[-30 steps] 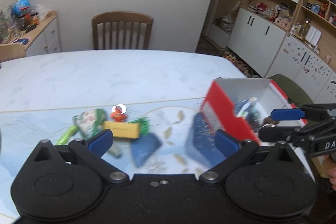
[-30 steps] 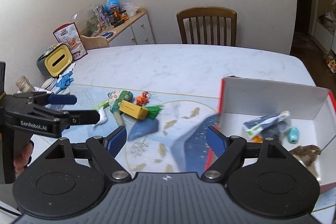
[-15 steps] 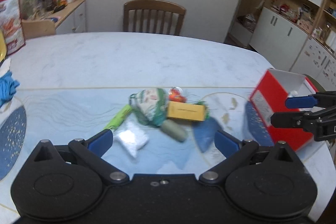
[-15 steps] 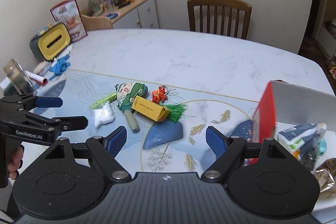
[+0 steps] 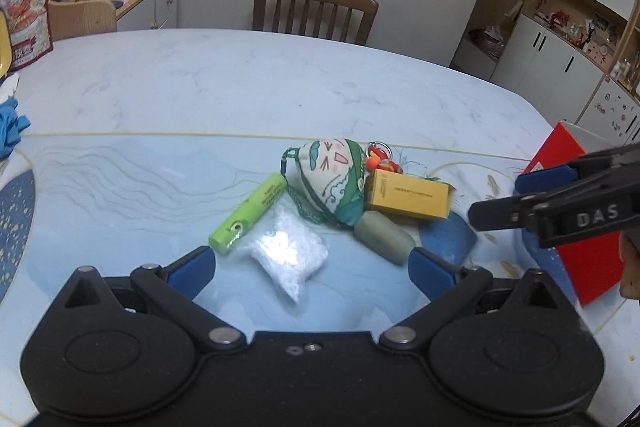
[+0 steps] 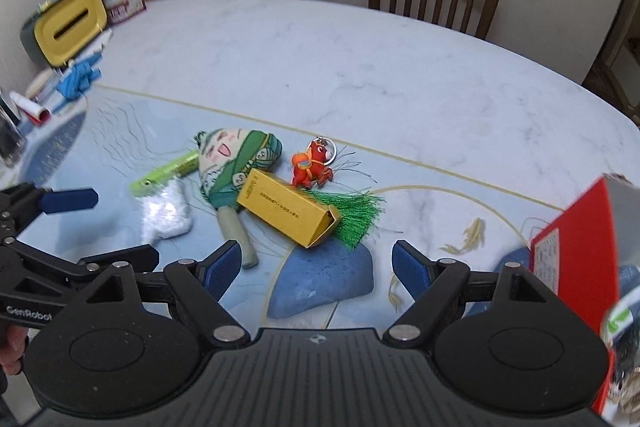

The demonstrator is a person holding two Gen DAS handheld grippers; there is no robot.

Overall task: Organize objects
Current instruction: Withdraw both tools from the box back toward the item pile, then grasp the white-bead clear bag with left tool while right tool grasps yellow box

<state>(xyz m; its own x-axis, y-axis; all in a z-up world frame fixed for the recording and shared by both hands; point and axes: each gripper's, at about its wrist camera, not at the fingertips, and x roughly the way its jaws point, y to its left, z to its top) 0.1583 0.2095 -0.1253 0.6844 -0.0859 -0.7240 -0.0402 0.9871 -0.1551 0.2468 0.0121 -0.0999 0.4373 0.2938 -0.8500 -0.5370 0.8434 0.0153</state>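
Black plastic left gripper and right gripper, blue-padded fingers, silver screws, white lettering.

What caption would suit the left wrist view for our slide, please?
Open left gripper above a white packet, beside a green tube.

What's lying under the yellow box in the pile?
The yellow box rests across the green tassel, whose fringe fans out past its open end. Its other end leans against the stuffed doll. Whatever else lies beneath the box is hidden.
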